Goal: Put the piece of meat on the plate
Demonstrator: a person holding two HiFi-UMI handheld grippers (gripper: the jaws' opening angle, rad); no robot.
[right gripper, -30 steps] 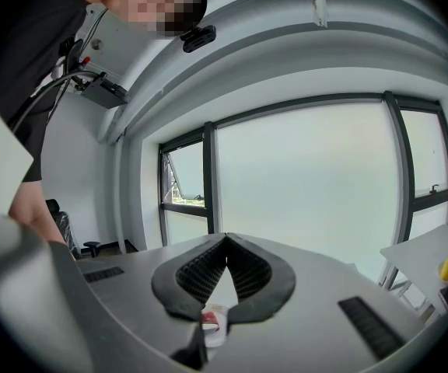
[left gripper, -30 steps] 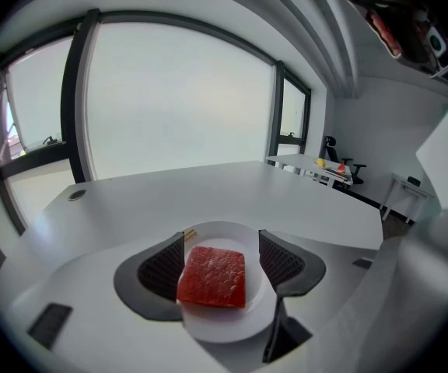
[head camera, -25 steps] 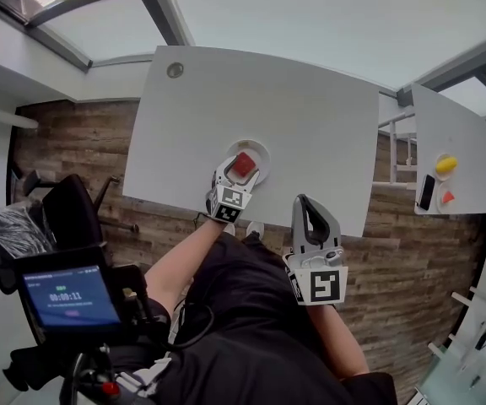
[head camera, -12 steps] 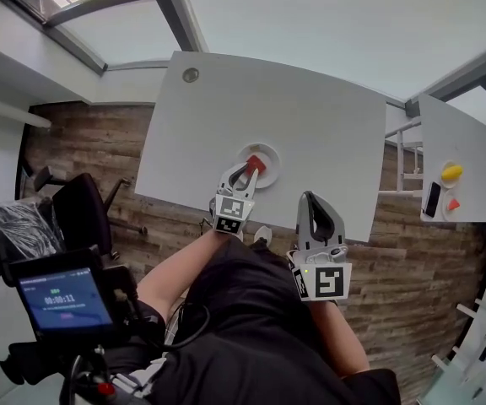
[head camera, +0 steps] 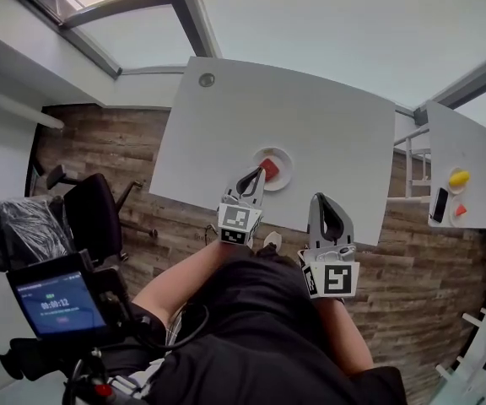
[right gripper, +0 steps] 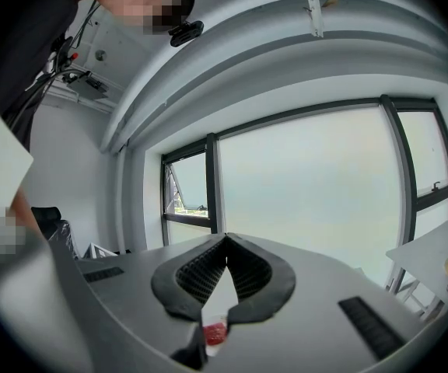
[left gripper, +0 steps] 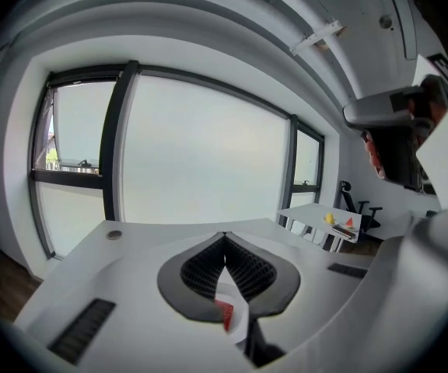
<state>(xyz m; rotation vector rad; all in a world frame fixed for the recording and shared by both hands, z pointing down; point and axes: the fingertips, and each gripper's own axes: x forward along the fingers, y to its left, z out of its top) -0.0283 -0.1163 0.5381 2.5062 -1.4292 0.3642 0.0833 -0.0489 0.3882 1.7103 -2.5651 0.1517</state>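
Observation:
The red piece of meat [head camera: 269, 169] lies on the small white plate [head camera: 282, 180] near the front edge of the white table [head camera: 310, 116]. My left gripper [head camera: 254, 176] hangs just in front of the plate; its jaws have just been closing and now stand shut with nothing between them. In the left gripper view the meat [left gripper: 224, 315] and the plate [left gripper: 239, 326] show below the shut left gripper [left gripper: 225, 238]. My right gripper [head camera: 321, 199] is held at the table's front edge, right of the plate, shut and empty. Past the right gripper [right gripper: 225, 240] the meat [right gripper: 215, 332] shows low down.
A second white table [head camera: 471, 154] at the right carries a yellow thing [head camera: 458, 177], a dark phone [head camera: 440, 205] and a small orange piece [head camera: 460, 211]. A round grommet [head camera: 207, 80] sits at the main table's far left. A black office chair [head camera: 91, 213] stands on the wooden floor at the left.
The left gripper, open around the meat on the plate a second ago, has lifted away toward me and closed empty. The meat stays on the plate. The right gripper has kept still.

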